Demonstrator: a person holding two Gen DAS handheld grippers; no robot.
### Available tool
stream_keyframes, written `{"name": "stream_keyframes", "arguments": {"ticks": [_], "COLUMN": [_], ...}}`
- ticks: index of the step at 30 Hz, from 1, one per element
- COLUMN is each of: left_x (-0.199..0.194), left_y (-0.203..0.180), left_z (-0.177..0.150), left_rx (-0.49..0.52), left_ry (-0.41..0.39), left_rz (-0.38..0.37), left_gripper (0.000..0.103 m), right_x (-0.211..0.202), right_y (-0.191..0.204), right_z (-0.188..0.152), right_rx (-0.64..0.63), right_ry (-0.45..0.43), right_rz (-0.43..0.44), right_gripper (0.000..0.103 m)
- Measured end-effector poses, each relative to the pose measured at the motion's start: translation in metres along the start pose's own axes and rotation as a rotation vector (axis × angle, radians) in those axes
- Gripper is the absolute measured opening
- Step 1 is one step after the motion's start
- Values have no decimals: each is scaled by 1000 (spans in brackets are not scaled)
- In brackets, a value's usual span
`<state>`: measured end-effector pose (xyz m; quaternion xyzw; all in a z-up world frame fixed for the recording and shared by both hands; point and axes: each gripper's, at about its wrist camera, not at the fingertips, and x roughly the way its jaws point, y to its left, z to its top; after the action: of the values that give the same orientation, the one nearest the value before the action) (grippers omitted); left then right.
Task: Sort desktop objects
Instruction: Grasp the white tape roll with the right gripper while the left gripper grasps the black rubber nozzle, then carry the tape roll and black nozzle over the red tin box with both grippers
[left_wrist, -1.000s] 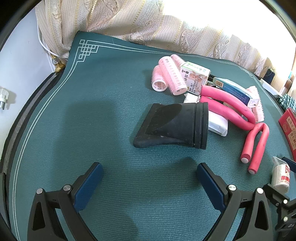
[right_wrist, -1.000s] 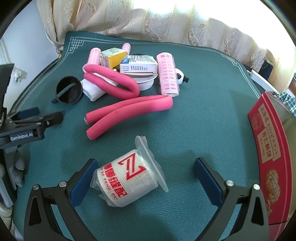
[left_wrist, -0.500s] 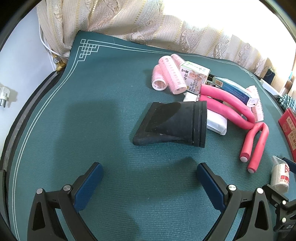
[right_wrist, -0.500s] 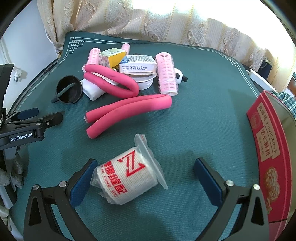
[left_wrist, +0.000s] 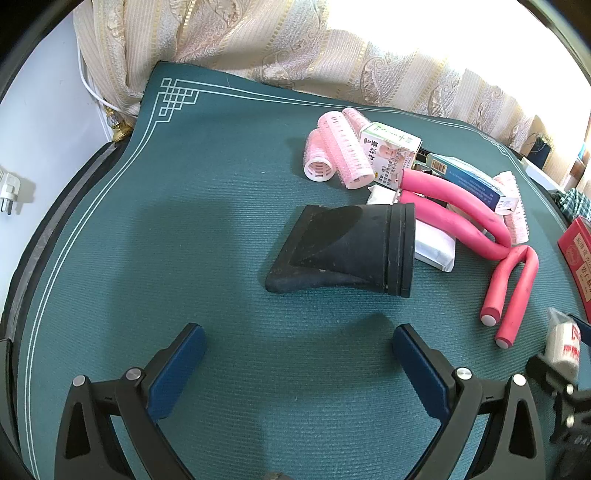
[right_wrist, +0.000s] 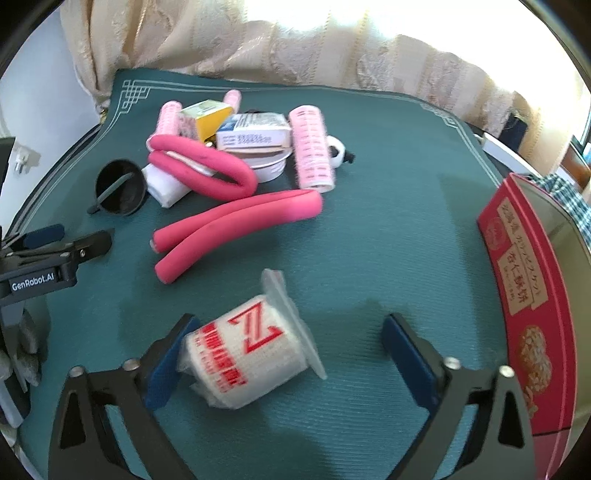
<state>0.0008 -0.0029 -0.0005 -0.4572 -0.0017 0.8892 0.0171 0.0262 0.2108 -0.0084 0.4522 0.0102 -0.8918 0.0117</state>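
Right gripper (right_wrist: 286, 350) spread wide around the plastic-wrapped white roll (right_wrist: 245, 354) lying on the table (right_wrist: 388, 221), left pad touching — off-centre squeeze could squirt it sideways. Left gripper (left_wrist: 295, 354) wide, empty, short of the black dryer nozzle (left_wrist: 347, 251).

The right wrist view is smeared by motion blur, so the red print on the wrapped white roll (right_wrist: 247, 354) cannot be read. The red box (right_wrist: 532, 295) runs off the right edge. A white packet (left_wrist: 432, 245) lies half hidden behind the black nozzle (left_wrist: 347, 251).
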Motion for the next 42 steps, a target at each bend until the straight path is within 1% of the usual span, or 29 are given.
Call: {"name": "stream_keyframes", "arguments": {"ticks": [1,2,4,6,9,12,14,17,20,23,27,29,30,31,32,33,36,39,42], "left_x": [0,0,0,0,0,-1,-8,-25,-32,-21,0,9,13,16,16,17,18,8,-3], "left_y": [0,0,-1,0,-1,0,4,0,-11,-17,-12,-7,-6,-4,-2,1,3,11,21], "left_z": [0,0,0,0,0,0,0,0,13,26,32,33,33,34,35,36,36,33,30], "left_rx": [1,2,2,3,4,3,-5,14,47,73,73,53,46,38,25,7,3,-22,-58], "left_ry": [0,0,0,0,0,-4,-39,-114,-145,-123,-93,-77,-60,-44,-43,-42,-46,-96,-147], "left_rz": [0,-1,-2,-3,-3,-15,-63,-81,-56,-7,6,-13,-25,-54,-84,-101,-113,-185,-242], "left_gripper": [103,103,103,103,103,102,102,102,102,102,102,102,92,79,75,75,75,75,74], "right_x": [-1,-2,-4,-5,-6,-7,-9,-9,-9,-10,-10,-10,-11,-11,-11,-10,-11,-14,-22], "right_y": [0,0,0,0,-2,-6,-8,-8,-8,-9,-10,-10,-11,-11,-10,-10,-10,-12,-16], "right_z": [0,0,-1,0,-1,-1,-3,-3,-4,-4,-4,-4,-4,-4,-4,-5,-4,-5,-6], "right_rx": [-1,-3,-7,-7,5,26,35,37,40,45,49,50,51,54,58,60,63,72,84], "right_ry": [-8,-16,-29,-36,-41,-50,-57,-57,-57,-58,-60,-60,-61,-61,-62,-62,-64,-80,-122], "right_rz": [2,5,11,16,26,53,66,69,72,77,84,84,85,86,86,86,89,100,123], "right_gripper": [80,77,64,58,54,53,53,53,53,53,53,53,53,53,53,53,53,53,53]}}
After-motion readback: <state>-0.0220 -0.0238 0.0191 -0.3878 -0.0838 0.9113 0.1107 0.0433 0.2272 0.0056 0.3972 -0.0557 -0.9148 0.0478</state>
